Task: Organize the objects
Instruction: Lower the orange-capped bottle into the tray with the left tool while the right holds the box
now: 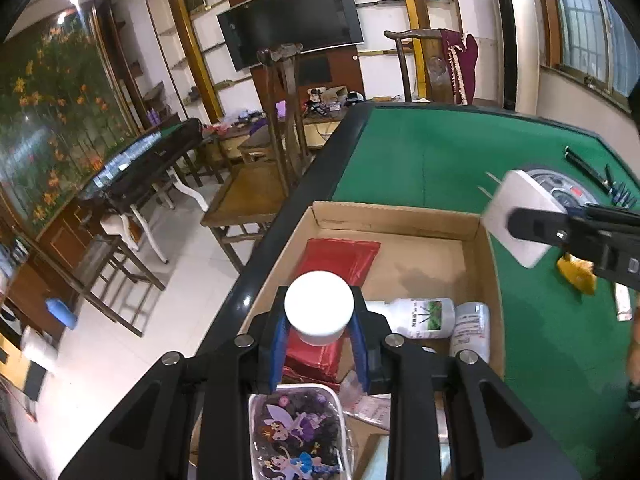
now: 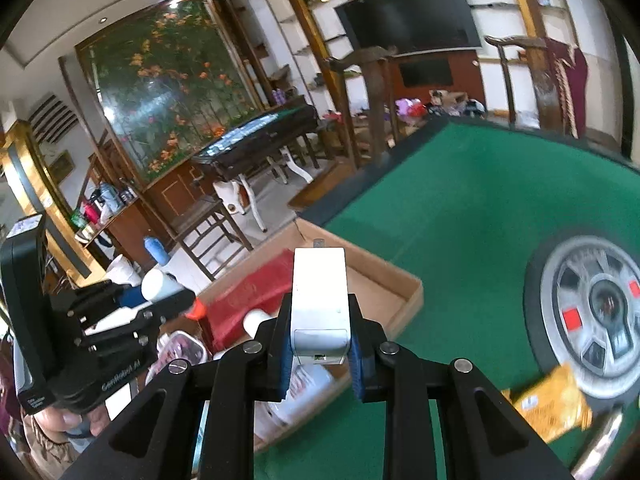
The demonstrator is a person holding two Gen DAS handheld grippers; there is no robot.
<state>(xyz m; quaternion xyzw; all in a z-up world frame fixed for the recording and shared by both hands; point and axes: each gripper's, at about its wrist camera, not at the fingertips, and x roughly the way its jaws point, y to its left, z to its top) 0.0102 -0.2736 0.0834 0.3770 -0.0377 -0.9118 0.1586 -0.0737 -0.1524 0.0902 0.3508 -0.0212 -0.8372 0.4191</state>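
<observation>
The left gripper point(image 1: 319, 312) has its jaws closed on a white-capped jar point(image 1: 319, 307), held above the cardboard box point(image 1: 400, 216) on the green surface point(image 1: 440, 152). Under those jaws lies a red packet point(image 1: 340, 256); to their right lie two white bottles point(image 1: 424, 314). Further right, the right gripper point(image 2: 319, 334) has its jaws clamped on a white charger point(image 2: 319, 300), held above the box's right edge. A yellow snack packet point(image 2: 554, 404) lies right of those jaws.

The yellow packet point(image 2: 554, 404) is blurred, and the fairy-print case point(image 1: 298, 432) is half-hidden behind the tongs.
</observation>
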